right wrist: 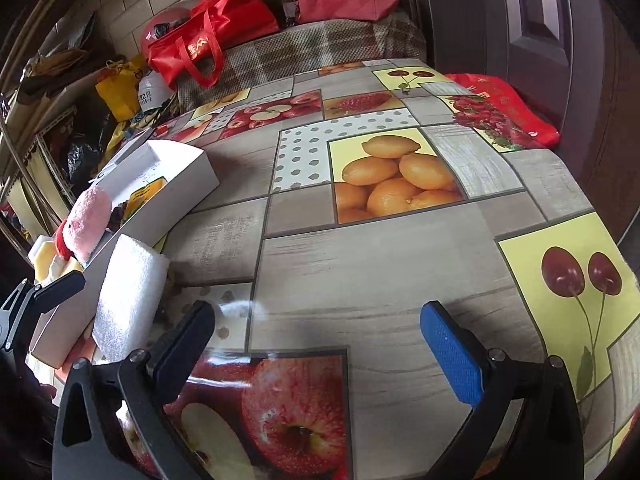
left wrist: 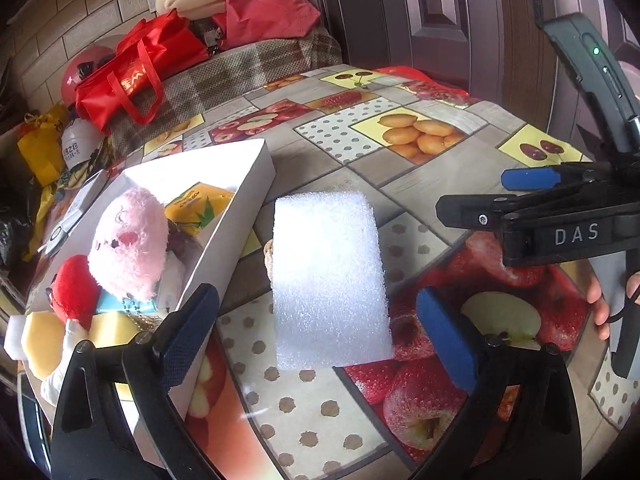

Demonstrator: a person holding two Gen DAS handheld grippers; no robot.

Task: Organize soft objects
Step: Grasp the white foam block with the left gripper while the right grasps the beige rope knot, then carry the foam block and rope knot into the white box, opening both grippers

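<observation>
A white foam block (left wrist: 330,280) lies on the fruit-print tablecloth, just ahead of my open left gripper (left wrist: 320,334) and between the lines of its fingers, not touched. It also shows in the right wrist view (right wrist: 130,296) at the left. A white box (left wrist: 236,216) beside it holds a pink plush toy (left wrist: 128,240), a red plush part (left wrist: 74,292) and a yellow packet (left wrist: 200,204). The box shows in the right wrist view (right wrist: 176,184) too. My right gripper (right wrist: 316,344) is open and empty over the table. It shows in the left wrist view (left wrist: 472,196) at the right.
A sofa with a red bag (left wrist: 132,76) and a pink cushion (left wrist: 260,4) stands behind the table. A dark door (left wrist: 440,12) is at the back right. Yellow bags and a bottle (left wrist: 76,140) sit at the left. A red bag (right wrist: 508,104) lies at the table's far right edge.
</observation>
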